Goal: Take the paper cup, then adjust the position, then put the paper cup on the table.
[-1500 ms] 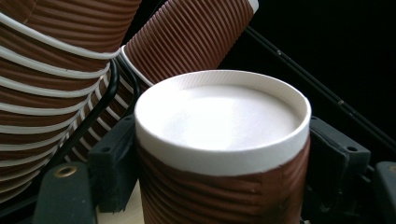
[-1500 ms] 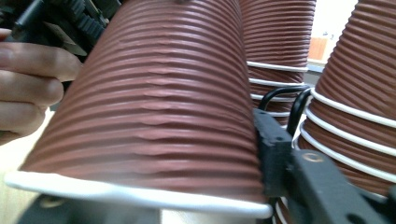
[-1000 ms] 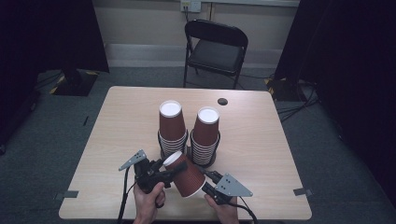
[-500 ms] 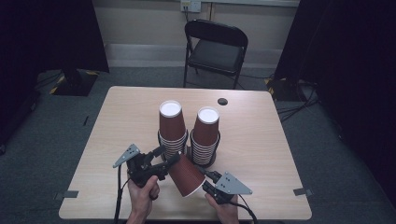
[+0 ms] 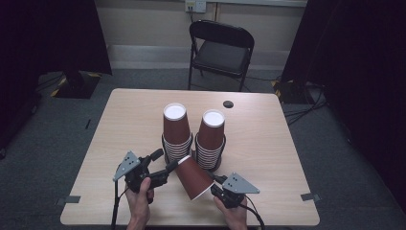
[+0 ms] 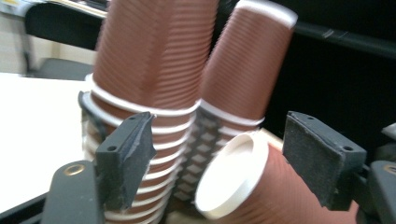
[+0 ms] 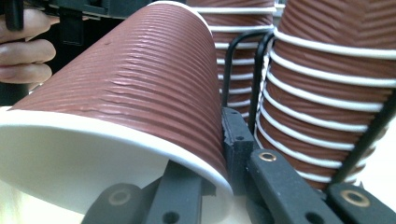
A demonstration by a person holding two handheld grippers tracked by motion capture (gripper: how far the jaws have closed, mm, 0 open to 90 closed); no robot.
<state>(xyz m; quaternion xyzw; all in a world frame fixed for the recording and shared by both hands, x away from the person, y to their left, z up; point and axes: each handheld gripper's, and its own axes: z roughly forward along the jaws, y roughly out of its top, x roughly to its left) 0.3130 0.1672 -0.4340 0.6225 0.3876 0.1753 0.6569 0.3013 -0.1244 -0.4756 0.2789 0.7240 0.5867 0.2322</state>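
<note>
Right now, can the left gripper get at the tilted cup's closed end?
Likely yes. The left gripper has open jaws on either side of the tilted cup, at its closed end, with nothing between. The cup stacks stand close behind, so room is tight.

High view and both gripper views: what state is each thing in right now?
Loose brown ribbed paper cup: on its side, tilted, held by its rim.
Right gripper: shut on that rim, one jaw inside.
Left gripper: open, cup's base between its jaws.
Two stacks of upturned brown paper cups: upright, side by side.
Black folding chair: unfolded, empty.
</note>
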